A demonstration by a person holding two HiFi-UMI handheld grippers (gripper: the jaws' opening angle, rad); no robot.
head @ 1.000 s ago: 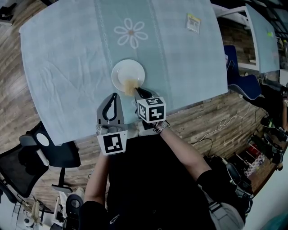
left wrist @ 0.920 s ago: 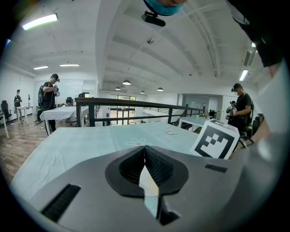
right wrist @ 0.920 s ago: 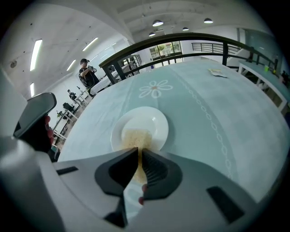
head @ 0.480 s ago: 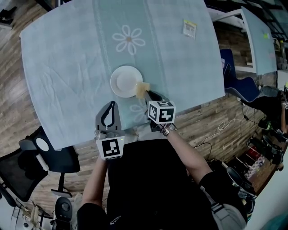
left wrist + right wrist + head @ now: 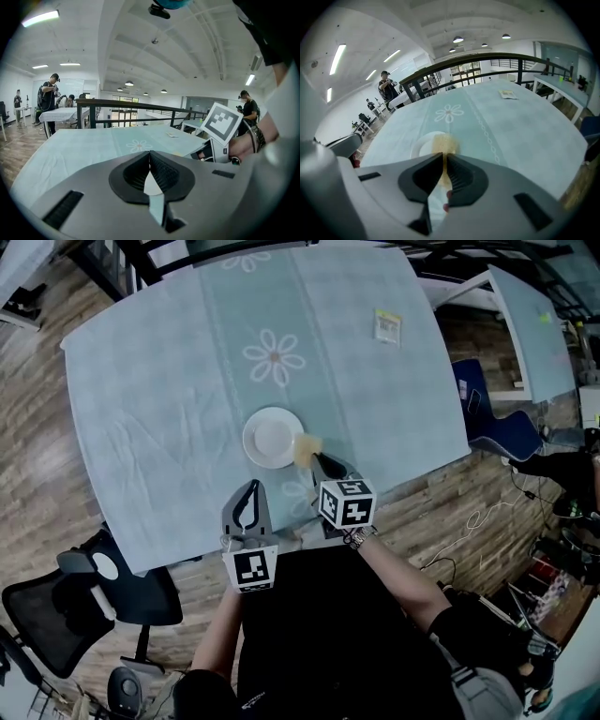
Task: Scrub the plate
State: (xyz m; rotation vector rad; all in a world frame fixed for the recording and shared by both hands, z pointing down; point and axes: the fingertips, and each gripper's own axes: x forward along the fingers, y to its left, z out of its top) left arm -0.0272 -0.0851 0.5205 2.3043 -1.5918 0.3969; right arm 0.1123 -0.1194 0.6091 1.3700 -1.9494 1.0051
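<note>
Looks to be in the middle of the scrubbing, or at one end of a stroke. Grips a yellow sponge (image 5: 307, 446) in the right tool (image 5: 317, 457), clenched on it from the near side, with the sponge lying across the right rim of the white plate (image 5: 270, 437), partly on the plate and partly over the cloth of the worktop (image 5: 159, 390). Holds the left tool (image 5: 250, 488) apart from the plate, over the near edge of the worktop, clenched shut with nothing in it, so lends no steadying to the plate. Shows no dirt, foam or water on the plate's face as far as can be made out, so cannot say how much has been cleaned. Judged from that: picking up the sponge and bringing it to the plate, done; working over the middle and the left half, then lifting the sponge away, likely left to do
</note>
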